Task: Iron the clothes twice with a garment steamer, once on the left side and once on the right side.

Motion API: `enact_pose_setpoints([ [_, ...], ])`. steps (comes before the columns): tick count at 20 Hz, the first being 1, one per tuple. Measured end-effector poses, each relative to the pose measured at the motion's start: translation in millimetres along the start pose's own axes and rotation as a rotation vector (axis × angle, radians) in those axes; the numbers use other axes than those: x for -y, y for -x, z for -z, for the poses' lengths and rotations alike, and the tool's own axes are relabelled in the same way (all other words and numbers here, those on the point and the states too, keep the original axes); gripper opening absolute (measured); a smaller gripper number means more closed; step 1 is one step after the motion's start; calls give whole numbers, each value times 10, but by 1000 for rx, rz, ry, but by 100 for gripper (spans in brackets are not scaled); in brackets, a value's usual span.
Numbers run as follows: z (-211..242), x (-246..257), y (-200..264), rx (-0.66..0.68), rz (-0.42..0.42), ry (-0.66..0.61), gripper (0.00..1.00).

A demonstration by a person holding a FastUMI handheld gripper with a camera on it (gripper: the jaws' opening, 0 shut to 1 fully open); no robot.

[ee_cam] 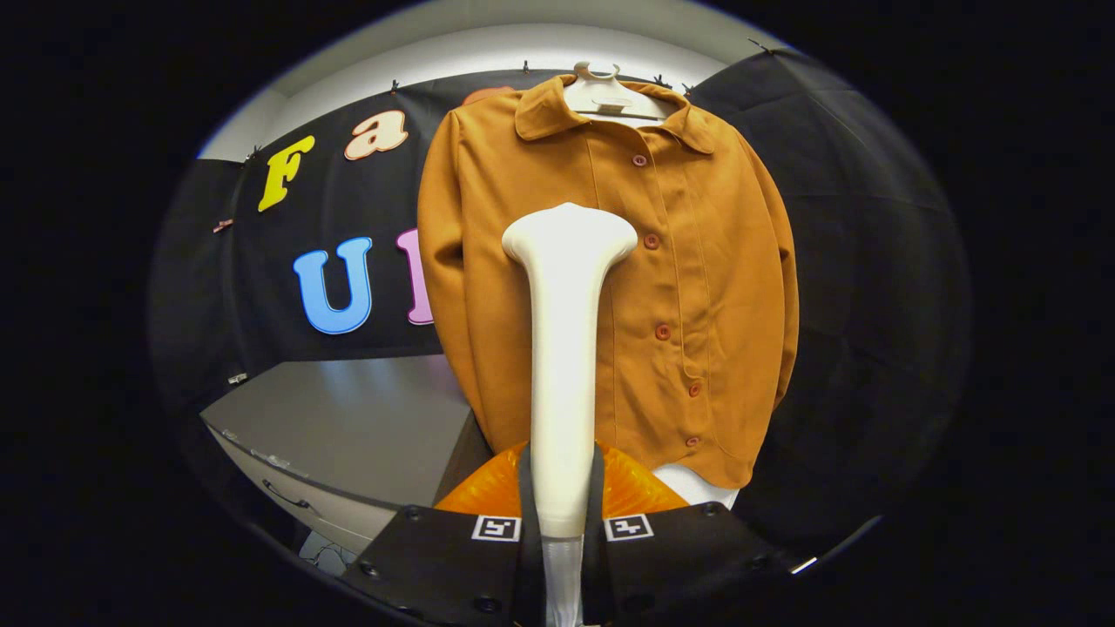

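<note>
We hold gripper [563, 509] clamped, both fingers pressed on handle of white plastic garment steamer [566, 348], so head stays upright and steady, pointed at cloth. Rust-orange button-front shirt [697, 287] hangs on white plastic hanger [610, 96] beyond fingers, front facing us, flat enough for vertical passes. Steamer head sits over panel left of button row; contact with fabric we cannot tell. Grey cabinet [366, 427] stands beside shirt. We judge 1 of 2 passes about to start here.

Grey cabinet [348, 427] — bare top
</note>
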State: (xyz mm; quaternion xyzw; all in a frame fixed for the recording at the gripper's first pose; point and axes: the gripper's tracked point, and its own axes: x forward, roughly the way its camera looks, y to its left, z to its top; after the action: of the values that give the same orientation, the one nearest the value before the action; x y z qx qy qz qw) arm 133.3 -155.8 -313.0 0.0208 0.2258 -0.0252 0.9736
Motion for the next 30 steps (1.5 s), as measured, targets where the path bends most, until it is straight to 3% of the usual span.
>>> enact_pose_setpoints([
  [12, 901, 39, 112, -210, 42, -13, 20],
  [18, 1112, -4, 300, -259, 55, -23, 20],
  [23, 1033, -130, 570, -230, 42, -18, 20],
  [30, 333, -165, 909, -101, 53, -35, 20],
])
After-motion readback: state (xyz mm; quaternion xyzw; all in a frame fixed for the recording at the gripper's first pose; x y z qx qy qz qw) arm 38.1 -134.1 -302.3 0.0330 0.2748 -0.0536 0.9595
